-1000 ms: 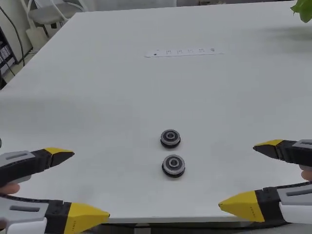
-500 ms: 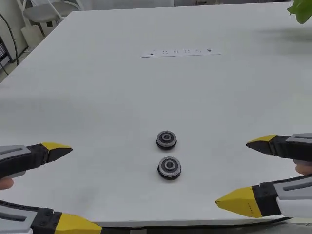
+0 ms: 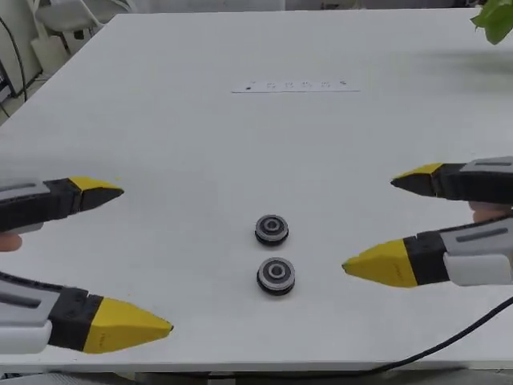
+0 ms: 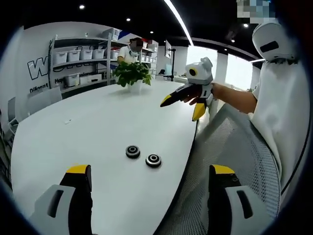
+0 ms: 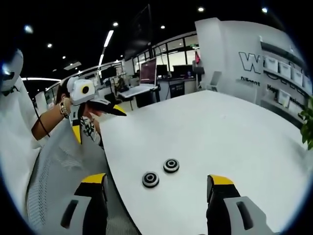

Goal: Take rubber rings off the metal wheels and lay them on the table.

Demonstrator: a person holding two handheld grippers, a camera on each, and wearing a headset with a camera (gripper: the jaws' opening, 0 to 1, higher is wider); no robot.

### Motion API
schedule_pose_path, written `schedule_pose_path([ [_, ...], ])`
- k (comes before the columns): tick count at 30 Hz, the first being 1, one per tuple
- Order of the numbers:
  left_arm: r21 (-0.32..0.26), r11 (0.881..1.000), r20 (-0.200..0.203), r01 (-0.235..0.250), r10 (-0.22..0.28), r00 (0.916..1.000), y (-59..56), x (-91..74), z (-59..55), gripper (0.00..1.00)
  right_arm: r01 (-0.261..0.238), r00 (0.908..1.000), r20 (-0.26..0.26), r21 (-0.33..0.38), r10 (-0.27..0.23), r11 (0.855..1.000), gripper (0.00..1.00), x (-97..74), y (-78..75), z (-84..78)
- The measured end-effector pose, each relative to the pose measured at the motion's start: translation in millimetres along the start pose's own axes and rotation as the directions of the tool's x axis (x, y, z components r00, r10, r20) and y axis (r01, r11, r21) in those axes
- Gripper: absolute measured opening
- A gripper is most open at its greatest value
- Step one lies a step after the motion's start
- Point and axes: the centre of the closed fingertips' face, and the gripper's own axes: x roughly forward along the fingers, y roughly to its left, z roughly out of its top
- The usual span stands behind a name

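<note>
Two small metal wheels with black rubber rings lie flat on the white table, close together near its front edge: the far wheel and the near wheel. Both also show as the wheels in the left gripper view and the wheels in the right gripper view. My left gripper hovers open at the left, well apart from them. My right gripper hovers open at the right, a short way from the wheels. Nothing is held between either pair of yellow-tipped jaws.
A thin strip with small marks lies farther back on the table. A green plant stands at the far right corner. A black cable runs along the front edge at the right. Chairs stand beyond the far left corner.
Both grippers have moved up and forward over the table, the right one closing in toward the wheels. The wheels lie where they were; the head camera shifted slightly.
</note>
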Motion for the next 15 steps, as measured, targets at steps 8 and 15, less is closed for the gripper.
schedule_pose_path([
  [8,0.086,0.996,0.077,-0.008,0.001,0.9971,17.6,7.0,39.8,0.99,-0.031,0.9980,0.052,-0.096,0.036,0.995,0.75,20.2,-2.1,40.4],
  [15,0.145,0.989,0.112,0.020,-0.036,0.9931,21.5,31.0,59.5,0.94,-0.088,0.9940,0.048,-0.185,0.098,0.979,0.71,46.4,3.6,52.8],
])
